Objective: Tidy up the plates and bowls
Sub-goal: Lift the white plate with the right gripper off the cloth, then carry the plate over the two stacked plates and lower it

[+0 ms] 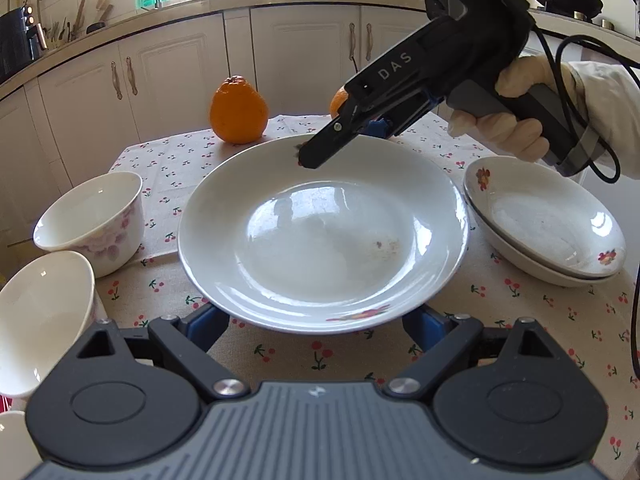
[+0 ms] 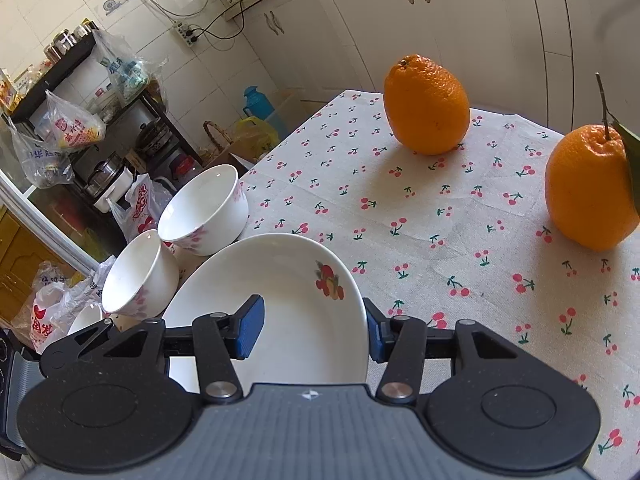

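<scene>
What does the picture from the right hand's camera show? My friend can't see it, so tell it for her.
The right gripper is shut on the rim of a white plate with a fruit picture, one blue pad inside and one outside. Two white bowls with pink flowers sit to its left, and two oranges stand on the cherry-print tablecloth behind.
</scene>
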Demonstrator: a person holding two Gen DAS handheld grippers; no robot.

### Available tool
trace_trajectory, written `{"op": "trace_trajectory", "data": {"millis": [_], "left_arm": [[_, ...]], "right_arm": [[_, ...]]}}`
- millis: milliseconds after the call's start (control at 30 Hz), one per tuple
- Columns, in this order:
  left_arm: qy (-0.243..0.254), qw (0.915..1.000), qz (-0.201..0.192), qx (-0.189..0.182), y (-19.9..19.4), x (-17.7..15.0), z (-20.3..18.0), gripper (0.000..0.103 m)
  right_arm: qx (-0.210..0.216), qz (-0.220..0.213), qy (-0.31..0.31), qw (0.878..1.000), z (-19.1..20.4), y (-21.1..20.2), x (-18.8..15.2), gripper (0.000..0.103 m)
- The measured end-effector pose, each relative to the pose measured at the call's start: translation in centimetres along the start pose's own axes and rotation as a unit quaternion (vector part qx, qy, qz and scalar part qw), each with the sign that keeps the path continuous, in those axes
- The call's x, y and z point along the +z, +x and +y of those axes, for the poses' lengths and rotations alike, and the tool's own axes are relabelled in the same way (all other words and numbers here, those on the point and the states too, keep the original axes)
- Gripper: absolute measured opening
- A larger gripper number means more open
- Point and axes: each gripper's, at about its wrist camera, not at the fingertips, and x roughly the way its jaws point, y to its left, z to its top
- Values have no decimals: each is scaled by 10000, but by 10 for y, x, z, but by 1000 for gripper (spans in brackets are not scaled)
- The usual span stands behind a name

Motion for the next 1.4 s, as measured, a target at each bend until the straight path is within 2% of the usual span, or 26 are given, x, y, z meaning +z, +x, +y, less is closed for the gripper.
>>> {"op": "trace_trajectory", "data": {"millis": [767,1400], "left_arm": [[449,9980,46,-448,-35,1,-31,93],[978,9891,89,-1093,-33,16,-83,93]], "right_arm": [[-316,-411,250,9983,21,-61,-52,57],[-821,-924,735,9896,2,-132,-109,57]]}}
